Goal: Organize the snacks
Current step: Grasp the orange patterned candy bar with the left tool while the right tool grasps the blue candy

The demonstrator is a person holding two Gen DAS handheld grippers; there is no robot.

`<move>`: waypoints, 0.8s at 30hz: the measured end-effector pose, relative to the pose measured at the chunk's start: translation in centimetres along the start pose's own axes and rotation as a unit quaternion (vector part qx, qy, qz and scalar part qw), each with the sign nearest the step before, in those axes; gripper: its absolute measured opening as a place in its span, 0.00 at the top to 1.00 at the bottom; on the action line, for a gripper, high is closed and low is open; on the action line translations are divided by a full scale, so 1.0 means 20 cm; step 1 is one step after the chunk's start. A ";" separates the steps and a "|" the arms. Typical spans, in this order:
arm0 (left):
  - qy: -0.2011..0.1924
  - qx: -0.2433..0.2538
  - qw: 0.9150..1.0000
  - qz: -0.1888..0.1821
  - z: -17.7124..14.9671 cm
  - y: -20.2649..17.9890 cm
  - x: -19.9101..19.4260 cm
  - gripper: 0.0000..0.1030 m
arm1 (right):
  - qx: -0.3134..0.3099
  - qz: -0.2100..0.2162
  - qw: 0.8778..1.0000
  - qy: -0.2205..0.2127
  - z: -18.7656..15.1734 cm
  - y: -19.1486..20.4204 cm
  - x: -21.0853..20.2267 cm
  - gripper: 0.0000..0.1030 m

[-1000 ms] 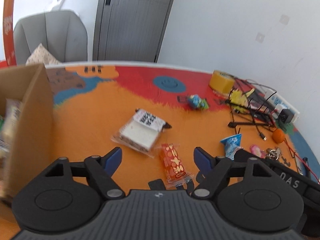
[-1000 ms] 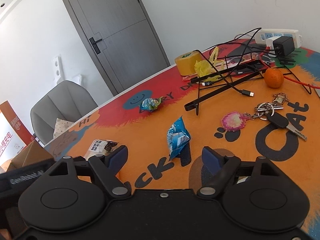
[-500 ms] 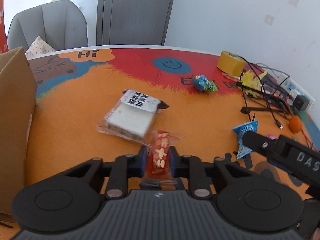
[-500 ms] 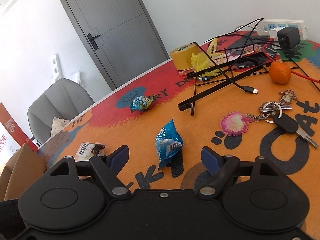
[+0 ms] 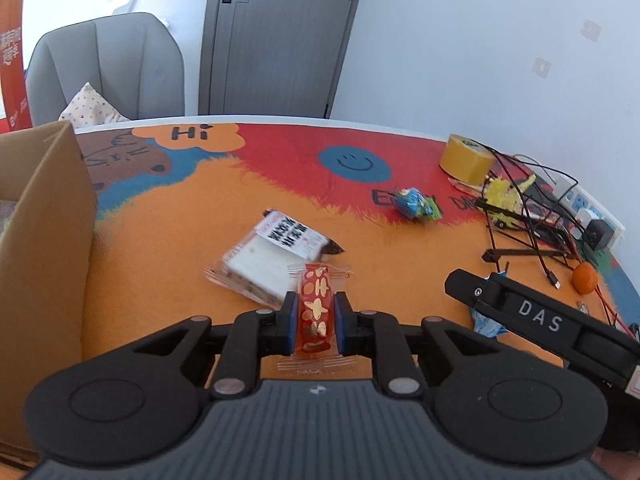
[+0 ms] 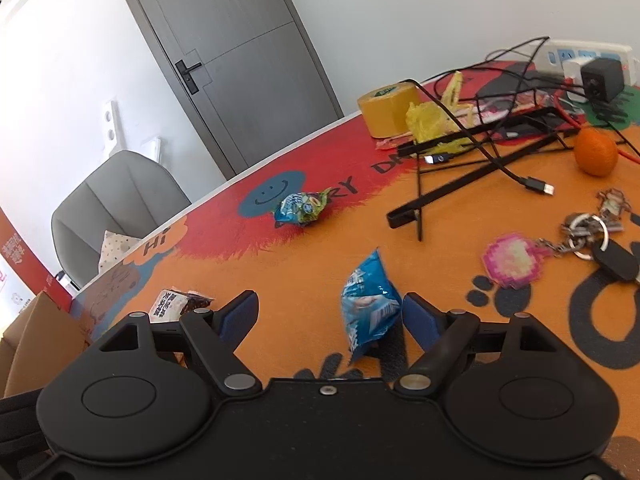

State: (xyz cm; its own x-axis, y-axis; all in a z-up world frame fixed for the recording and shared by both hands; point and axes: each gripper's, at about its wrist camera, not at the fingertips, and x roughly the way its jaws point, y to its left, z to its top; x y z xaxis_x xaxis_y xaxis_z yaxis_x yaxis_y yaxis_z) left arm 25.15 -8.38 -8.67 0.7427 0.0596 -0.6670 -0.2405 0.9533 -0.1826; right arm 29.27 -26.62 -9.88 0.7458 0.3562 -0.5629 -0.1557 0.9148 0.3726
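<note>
Round surface (image 5: 168,232) printed orange, red and blue, crowded with snacks and cables. Open cardboard box (image 5: 44,216) at its left edge. Left tool (image 5: 315,316) clamped tight on a small red snack packet (image 5: 316,308), just in front of a clear-wrapped white cake (image 5: 266,266). Right tool (image 6: 330,316) spread wide, blue snack bag (image 6: 368,310) lying on the surface between its fingers, nearer the right one, ungripped. Farther back, a blue-green candy packet (image 6: 301,209), yellow tape roll (image 6: 386,110), orange fruit (image 6: 596,152), keys (image 6: 592,240).
</note>
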 end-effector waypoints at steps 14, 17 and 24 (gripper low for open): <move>-0.021 -0.019 1.000 0.002 0.03 0.09 -0.11 0.84 | 0.002 -0.009 1.000 -0.012 -0.04 0.02 -0.09 0.77; -0.028 -0.022 0.999 -0.003 0.03 0.10 -0.17 0.84 | 0.004 -0.002 1.000 -0.016 -0.04 0.03 -0.13 0.77; -0.049 -0.029 0.998 -0.010 0.03 0.13 -0.30 0.84 | -0.007 0.017 0.999 -0.033 -0.06 0.12 -0.25 0.77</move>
State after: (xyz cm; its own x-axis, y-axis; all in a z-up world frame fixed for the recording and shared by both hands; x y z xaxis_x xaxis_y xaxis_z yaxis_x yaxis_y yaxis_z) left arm 20.35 -6.02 -4.67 0.8049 0.0723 -0.5890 -0.2590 0.9358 -0.2390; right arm 24.47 -26.03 -7.11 0.7814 0.3749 -0.4989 -0.1913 0.9048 0.3803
